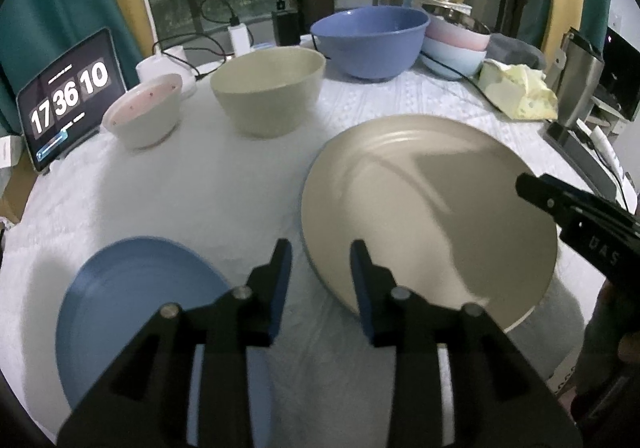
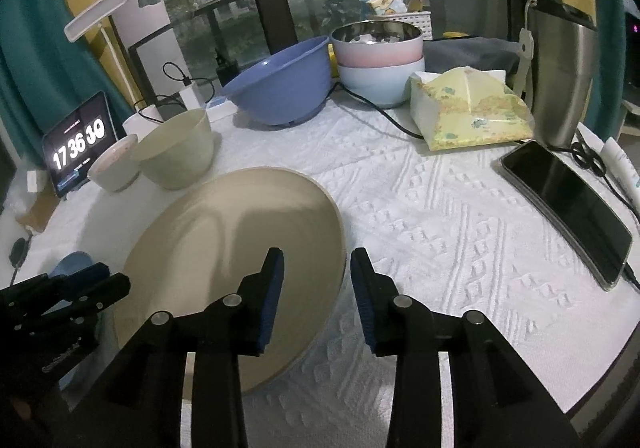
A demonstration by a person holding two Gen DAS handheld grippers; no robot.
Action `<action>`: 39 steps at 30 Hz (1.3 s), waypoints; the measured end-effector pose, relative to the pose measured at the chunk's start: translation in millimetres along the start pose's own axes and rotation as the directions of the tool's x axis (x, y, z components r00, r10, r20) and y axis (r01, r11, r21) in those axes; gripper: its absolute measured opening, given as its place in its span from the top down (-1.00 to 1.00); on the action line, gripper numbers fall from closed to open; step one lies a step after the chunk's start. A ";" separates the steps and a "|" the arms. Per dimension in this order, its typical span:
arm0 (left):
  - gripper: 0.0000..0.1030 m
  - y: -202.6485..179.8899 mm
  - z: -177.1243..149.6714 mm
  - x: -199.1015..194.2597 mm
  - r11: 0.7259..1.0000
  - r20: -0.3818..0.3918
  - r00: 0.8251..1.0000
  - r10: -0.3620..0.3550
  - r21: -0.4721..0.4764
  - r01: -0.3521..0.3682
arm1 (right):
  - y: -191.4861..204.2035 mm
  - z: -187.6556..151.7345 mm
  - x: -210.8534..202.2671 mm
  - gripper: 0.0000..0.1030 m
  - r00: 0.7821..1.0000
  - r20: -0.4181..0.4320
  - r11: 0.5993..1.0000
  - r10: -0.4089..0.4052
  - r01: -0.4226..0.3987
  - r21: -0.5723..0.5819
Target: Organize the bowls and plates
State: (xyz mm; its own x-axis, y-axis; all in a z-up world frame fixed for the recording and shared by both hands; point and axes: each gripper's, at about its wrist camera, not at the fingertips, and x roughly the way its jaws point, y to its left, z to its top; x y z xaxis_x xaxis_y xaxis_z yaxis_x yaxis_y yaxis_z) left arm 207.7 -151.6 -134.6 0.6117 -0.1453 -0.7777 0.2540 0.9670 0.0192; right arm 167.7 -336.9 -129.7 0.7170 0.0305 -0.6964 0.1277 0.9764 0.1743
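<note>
Both pairs of fingers stand parted, gripping nothing: the left gripper astride the cream plate's near-left rim, the right gripper at its right edge. I'd pinch both rims squarely before lifting. The blue plate lies just left.

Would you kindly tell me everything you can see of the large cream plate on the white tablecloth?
The large round cream plate looks matte, like ceramic or melamine, with a shallow raised rim and faint concentric rings. It is empty and lies face up on the white textured tablecloth; a thin bluish edge shows under its left side, so something may lie beneath it. Shadows fall across it. It sits in front of the cream bowl, right of the small blue plate. Neither pair of tongs grips it.
</note>
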 end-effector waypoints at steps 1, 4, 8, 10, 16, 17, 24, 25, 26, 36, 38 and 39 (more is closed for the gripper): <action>0.37 1.2 -0.3 -1.4 1.000 0.003 1.000 -0.001 -0.003 0.001 | 0.1 0.1 -0.5 0.27 1.000 -0.001 1.000 -0.002 0.002 0.002; 0.36 4.9 -0.9 -5.6 1.000 0.012 1.000 -0.004 -0.010 0.004 | 2.7 0.0 -2.4 0.26 1.000 -0.001 1.000 -0.008 0.008 -0.006; 0.36 9.2 -2.3 -11.6 1.000 0.025 1.000 -0.010 -0.017 0.011 | 13.2 -2.7 -1.5 0.16 1.000 -0.010 0.999 -0.024 0.023 -0.049; 0.36 11.6 -3.5 -14.5 1.000 0.031 0.999 -0.013 -0.019 0.014 | 15.9 -3.8 -0.5 0.13 0.999 -0.021 0.998 -0.030 0.029 -0.054; 0.35 21.7 -6.5 -23.2 0.999 0.048 0.999 -0.017 -0.039 0.019 | 23.6 -6.8 0.1 0.02 0.998 -0.031 0.996 -0.051 0.048 -0.070; 0.35 22.2 -6.7 -23.7 0.999 0.050 0.999 -0.017 -0.042 0.019 | 23.8 -6.9 -0.3 0.02 0.998 -0.031 0.997 -0.052 0.050 -0.067; 0.35 32.6 -10.6 -31.8 0.998 0.074 0.997 -0.023 -0.062 0.028 | 28.7 -3.1 -14.5 0.02 0.999 0.005 0.997 -0.053 0.053 -0.050; 0.35 33.9 -11.3 -33.1 0.998 0.078 0.997 -0.024 -0.064 0.029 | 30.1 -2.8 -15.9 0.02 0.999 0.009 0.997 -0.050 0.051 -0.052; 0.35 35.3 -12.2 -34.7 0.997 0.083 0.996 -0.024 -0.065 0.030 | 32.3 -2.3 -17.4 0.02 0.999 0.012 0.997 -0.048 0.048 -0.056; 0.35 54.7 -23.5 -50.7 0.995 0.120 0.993 -0.012 -0.098 0.024 | 64.8 -7.4 -26.4 0.02 1.000 0.013 0.993 -0.011 0.012 -0.115; 0.34 60.0 -26.1 -53.4 0.994 0.127 0.992 -0.005 -0.106 0.019 | 70.3 -8.6 -27.4 0.02 1.000 0.013 0.992 -0.006 0.007 -0.126; 0.34 62.4 -27.6 -54.5 0.994 0.130 0.992 -0.002 -0.110 0.016 | 73.5 -9.0 -28.0 0.02 1.000 0.013 0.991 -0.003 0.005 -0.131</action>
State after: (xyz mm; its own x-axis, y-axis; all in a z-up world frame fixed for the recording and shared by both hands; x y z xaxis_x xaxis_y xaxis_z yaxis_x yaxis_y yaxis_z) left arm 169.6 -77.6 -108.4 0.7032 -0.1728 -0.6897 0.1800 0.9817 -0.0623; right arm 150.9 -264.1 -103.6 0.7257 0.0243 -0.6876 0.0405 0.9961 0.0779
